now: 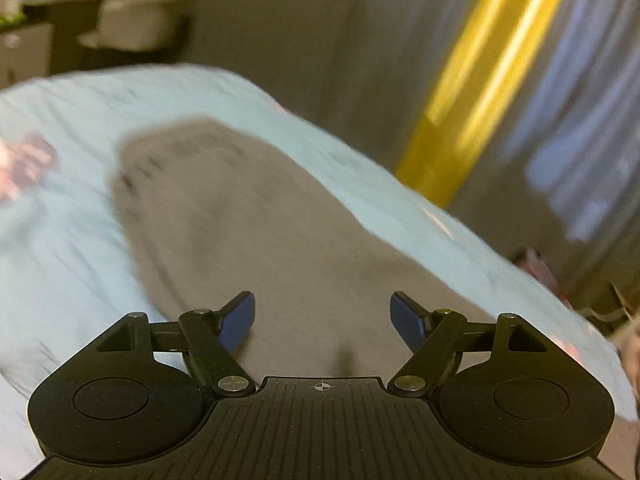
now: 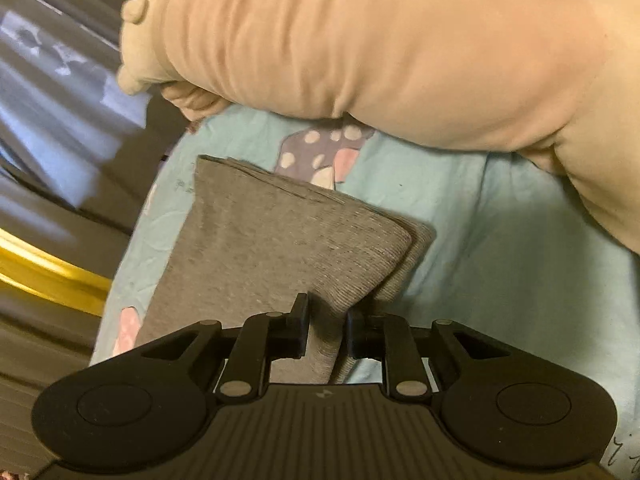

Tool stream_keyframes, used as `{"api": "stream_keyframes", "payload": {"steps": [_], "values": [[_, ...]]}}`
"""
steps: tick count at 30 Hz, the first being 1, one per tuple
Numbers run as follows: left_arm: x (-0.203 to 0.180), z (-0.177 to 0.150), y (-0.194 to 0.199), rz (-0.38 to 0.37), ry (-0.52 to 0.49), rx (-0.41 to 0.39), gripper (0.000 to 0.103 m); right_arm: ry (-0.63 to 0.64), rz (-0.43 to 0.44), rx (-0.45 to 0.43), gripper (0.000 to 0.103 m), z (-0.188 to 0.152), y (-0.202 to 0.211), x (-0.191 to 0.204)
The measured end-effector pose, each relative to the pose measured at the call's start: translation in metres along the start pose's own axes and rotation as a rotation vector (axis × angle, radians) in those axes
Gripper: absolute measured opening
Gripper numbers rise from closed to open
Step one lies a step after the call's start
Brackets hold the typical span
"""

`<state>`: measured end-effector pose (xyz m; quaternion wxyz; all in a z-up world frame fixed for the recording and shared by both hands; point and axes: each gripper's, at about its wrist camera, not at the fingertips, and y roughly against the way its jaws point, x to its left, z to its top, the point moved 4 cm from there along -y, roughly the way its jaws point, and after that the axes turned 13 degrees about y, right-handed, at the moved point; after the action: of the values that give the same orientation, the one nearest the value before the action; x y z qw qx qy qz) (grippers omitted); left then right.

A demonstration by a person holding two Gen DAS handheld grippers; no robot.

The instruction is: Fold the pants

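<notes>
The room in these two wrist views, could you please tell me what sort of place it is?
Most likely a bedroom. The grey pants lie on a light blue printed bedsheet, a long beige plush pillow lies across it, and curtains hang behind.

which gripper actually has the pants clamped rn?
The right gripper: its jaws are shut on a bunched fold of the grey pants. The left gripper has its jaws spread wide over the pants, with nothing between them.
</notes>
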<state>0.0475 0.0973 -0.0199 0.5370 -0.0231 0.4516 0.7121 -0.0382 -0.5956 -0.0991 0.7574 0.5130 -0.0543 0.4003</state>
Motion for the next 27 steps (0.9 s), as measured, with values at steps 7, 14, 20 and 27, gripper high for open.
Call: {"api": "stream_keyframes", "payload": {"steps": [7, 14, 20, 27], "values": [[-0.031, -0.061, -0.028, -0.019, -0.087, 0.107, 0.080, 0.101, -0.032, -0.064, 0.008, 0.010, 0.019, 0.002], [-0.016, -0.055, -0.043, 0.022, -0.025, 0.134, 0.081, 0.040, -0.103, -0.054, 0.026, 0.010, 0.022, -0.030], [-0.019, -0.059, -0.045, 0.036, -0.062, 0.135, 0.084, -0.046, 0.039, -0.034, 0.046, 0.002, 0.013, -0.040], [-0.020, -0.060, -0.046, 0.042, -0.047, 0.141, 0.085, -0.023, 0.025, -0.036, 0.058, 0.005, -0.004, -0.032]]}}
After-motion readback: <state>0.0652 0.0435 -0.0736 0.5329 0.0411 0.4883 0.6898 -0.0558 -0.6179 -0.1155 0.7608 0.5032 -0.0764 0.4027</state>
